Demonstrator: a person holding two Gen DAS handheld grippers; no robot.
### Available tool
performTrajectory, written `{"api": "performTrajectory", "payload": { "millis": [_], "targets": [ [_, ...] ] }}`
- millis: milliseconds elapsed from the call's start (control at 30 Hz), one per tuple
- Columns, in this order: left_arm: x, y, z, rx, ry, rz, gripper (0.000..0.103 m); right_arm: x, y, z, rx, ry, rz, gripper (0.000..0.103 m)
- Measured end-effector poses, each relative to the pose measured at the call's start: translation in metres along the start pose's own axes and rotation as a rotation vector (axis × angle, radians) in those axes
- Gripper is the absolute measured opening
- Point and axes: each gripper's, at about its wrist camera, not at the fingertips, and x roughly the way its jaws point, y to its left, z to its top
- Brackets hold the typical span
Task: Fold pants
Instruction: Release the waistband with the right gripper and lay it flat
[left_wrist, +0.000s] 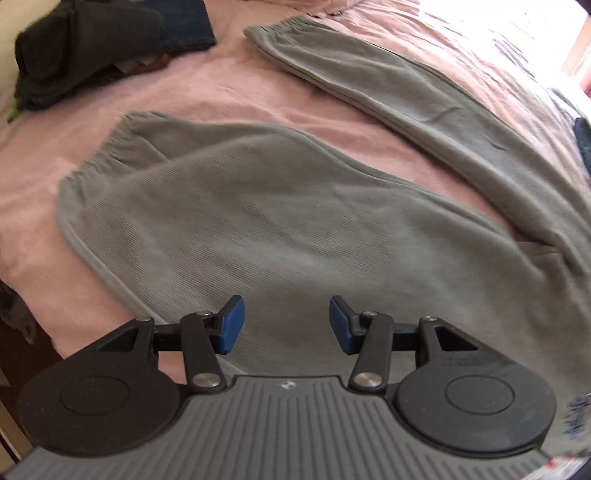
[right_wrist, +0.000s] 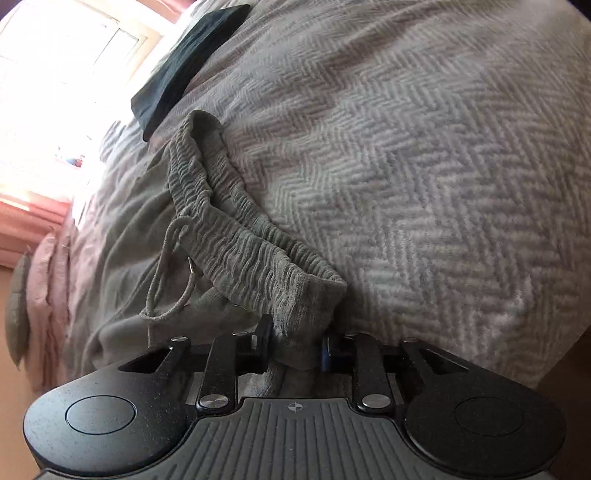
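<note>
left wrist view: grey pants (left_wrist: 280, 206) spread flat on a bed, pink sheet (left_wrist: 229, 88) underneath, legs apart in a V
near leg: right under and ahead of the left gripper (left_wrist: 287, 325), cuff (left_wrist: 110, 155) ahead-left; long axis runs from the cuff back toward the lower right
far leg: upper right, well apart from the near one, its cuff (left_wrist: 280, 27) at the top; legs seem to meet at far right
left fingers: blue pads (left_wrist: 232, 321) spread wide, nothing between them; above the cloth, contact cannot be told
clutter: dark clothes pile (left_wrist: 85, 48) top left, off the pants
hidden: crotch and waist cut off at the right edge; frame slightly blurred

right wrist view: waistband (right_wrist: 236, 229) bunched, lying on a herringbone blanket (right_wrist: 424, 166), running from upper left down to the right gripper (right_wrist: 293, 350)
right fingers: closed on the waistband's near corner, cloth pinched between the pads
drawstring (right_wrist: 166, 280): loose loop left of the band
other: dark folded cloth (right_wrist: 184, 62) beyond the far end of the band, near but contact unclear
hidden: legs out of frame; window glare washes out the left side

key relation: right hand has the waist end, left hand is the nearer one to a leg; likely next is bringing one leg over the other along the long axis
</note>
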Motion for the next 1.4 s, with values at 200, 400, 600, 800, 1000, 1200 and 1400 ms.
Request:
{"api": "performTrajectory", "payload": {
  "millis": [200,400,600,800,1000,1200,1400],
  "targets": [
    [0.015,0.032,0.013,0.148,-0.118,-0.007,0.045,-0.019,-0.003,-0.019,0.063,-0.064,-0.033,0.028],
    [0.066,0.085,0.025,0.346,-0.177,0.154,0.045,-0.037,0.013,-0.032,0.094,-0.125,-0.142,0.031],
    [0.047,0.191,0.089,0.12,-0.219,0.115,0.039,-0.062,0.043,-0.06,0.025,-0.189,-0.274,0.033],
    [0.085,0.198,0.134,0.222,-0.186,-0.026,0.066,-0.056,0.062,-0.088,0.091,-0.183,-0.295,0.033],
    [0.101,0.186,0.13,0.276,-0.267,-0.02,0.024,-0.043,0.083,-0.097,0.003,-0.164,-0.344,0.033],
    [0.116,0.179,0.119,0.376,-0.285,0.141,0.036,-0.045,0.089,-0.104,-0.079,-0.175,-0.391,0.033],
    [0.078,0.187,0.127,0.329,-0.286,0.204,0.068,-0.06,0.114,-0.11,-0.246,-0.251,-0.412,0.033]
  ]
}}
